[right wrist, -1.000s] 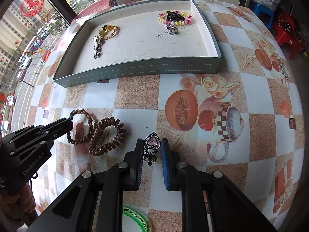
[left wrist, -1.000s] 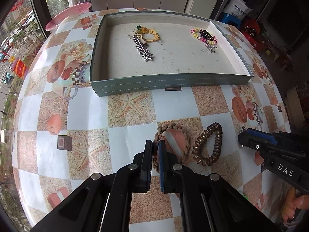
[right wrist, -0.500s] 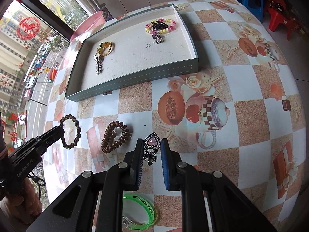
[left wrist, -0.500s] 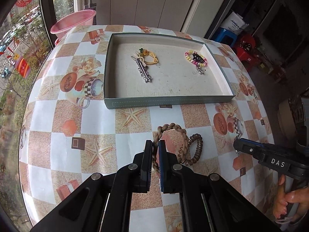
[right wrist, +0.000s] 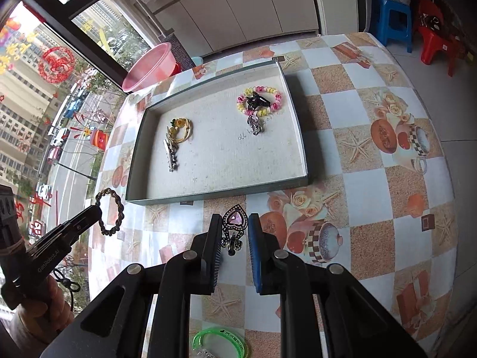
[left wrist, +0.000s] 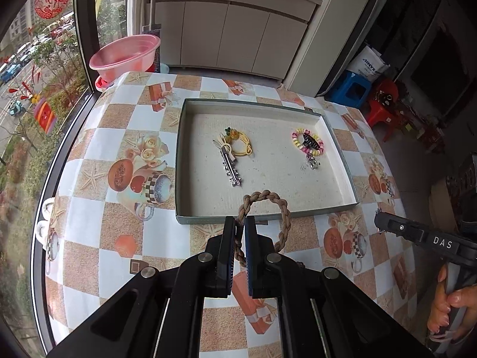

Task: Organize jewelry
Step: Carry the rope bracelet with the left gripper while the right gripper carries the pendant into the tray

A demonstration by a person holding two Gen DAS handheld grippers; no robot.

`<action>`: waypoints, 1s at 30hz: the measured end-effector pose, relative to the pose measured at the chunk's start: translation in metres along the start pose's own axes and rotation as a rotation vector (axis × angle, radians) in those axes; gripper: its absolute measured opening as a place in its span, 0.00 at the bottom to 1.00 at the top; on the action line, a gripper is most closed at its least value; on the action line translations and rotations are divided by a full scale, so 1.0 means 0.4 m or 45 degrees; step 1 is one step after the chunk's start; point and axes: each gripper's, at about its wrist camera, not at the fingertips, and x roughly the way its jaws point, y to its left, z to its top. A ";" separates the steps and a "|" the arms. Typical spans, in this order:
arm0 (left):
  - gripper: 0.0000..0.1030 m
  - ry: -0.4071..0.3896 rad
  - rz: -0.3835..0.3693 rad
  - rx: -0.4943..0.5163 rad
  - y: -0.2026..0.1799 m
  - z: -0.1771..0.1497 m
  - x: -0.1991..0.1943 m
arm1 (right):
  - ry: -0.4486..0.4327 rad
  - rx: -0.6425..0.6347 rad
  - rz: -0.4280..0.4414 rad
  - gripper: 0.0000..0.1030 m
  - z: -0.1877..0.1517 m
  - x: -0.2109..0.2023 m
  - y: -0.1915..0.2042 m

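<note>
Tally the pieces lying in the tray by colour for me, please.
Yellow: 1, tie
Silver: 2, clip, charm
Pink-and-yellow: 1, bracelet
Black: 1, claw
Total: 5

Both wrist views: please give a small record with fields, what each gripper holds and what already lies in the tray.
left gripper: shut on braided rope ring, lifted off the table
right gripper: shut on heart-shaped clip
tray: open, on the checked tablecloth
in tray, left group: yellow hair tie, silver hair clip
in tray, right group: beaded bracelet, small silver charm
outside the tray: green bangle
</note>
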 end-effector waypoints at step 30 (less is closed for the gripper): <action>0.19 0.155 0.059 0.009 -0.088 0.155 0.282 | 0.112 -0.043 -0.039 0.18 0.204 0.226 -0.024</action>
